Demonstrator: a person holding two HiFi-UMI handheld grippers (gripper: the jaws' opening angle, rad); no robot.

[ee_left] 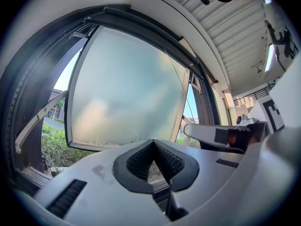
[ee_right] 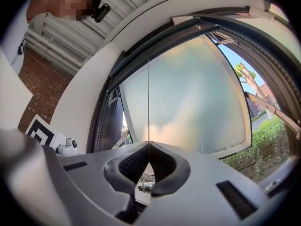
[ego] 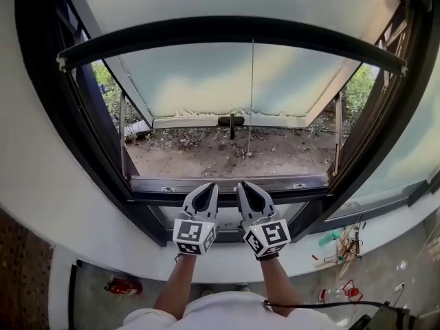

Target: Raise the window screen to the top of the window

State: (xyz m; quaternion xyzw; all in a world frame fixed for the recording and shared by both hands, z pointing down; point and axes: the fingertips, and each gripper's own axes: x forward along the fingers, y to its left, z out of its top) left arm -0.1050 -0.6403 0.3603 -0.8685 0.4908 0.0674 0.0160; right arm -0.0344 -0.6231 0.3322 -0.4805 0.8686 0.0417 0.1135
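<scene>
The window screen's dark bottom bar hangs high across the window opening, also seen as the dark bar in the right gripper view. From its middle a thin pull cord runs straight down. My right gripper is shut on the lower end of that cord, just above the sill. My left gripper sits beside it to the left; its tips meet with nothing between them. Both point at the window.
Beyond the opening a frosted pane is swung outward over bare ground and plants. The black window frame and a white sill lie right under the grippers. On the floor lie a red object at left and bottles and clutter at right.
</scene>
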